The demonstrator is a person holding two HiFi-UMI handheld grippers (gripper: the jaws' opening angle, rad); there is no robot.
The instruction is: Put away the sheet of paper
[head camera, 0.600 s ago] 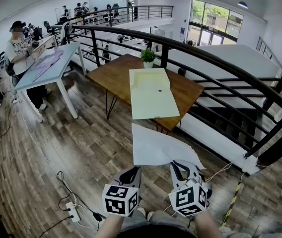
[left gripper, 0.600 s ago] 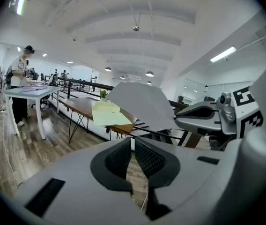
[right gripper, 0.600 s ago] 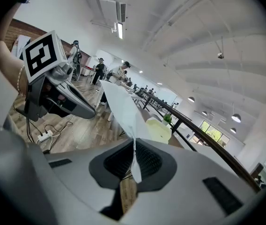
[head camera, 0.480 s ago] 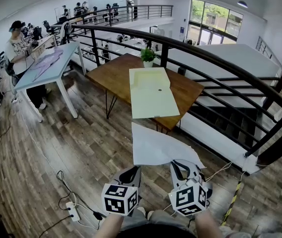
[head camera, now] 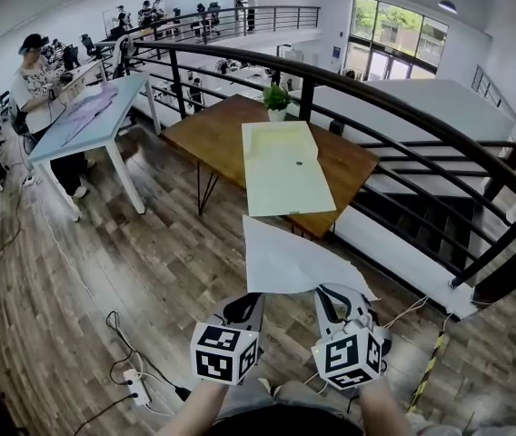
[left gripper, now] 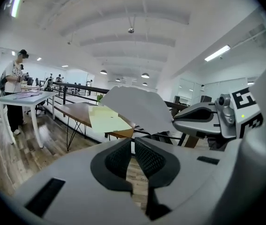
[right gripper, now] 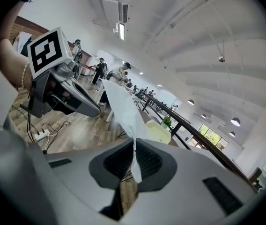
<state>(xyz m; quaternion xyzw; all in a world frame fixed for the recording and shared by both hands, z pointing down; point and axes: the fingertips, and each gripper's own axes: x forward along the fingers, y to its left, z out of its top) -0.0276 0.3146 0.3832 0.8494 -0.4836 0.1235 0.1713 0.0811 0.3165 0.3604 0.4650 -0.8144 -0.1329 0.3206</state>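
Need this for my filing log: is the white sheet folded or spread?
Spread. The sheet of paper shows as one unfolded layer, its near edge pinched in both the left tongs and right tongs.

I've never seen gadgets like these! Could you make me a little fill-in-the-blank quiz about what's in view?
The left gripper and right gripper both pinch one white sheet of ____.
The yellow folder lies on a table made of ____.
The small plant sits in a ____ pot.
Missing words: paper; wood; white.
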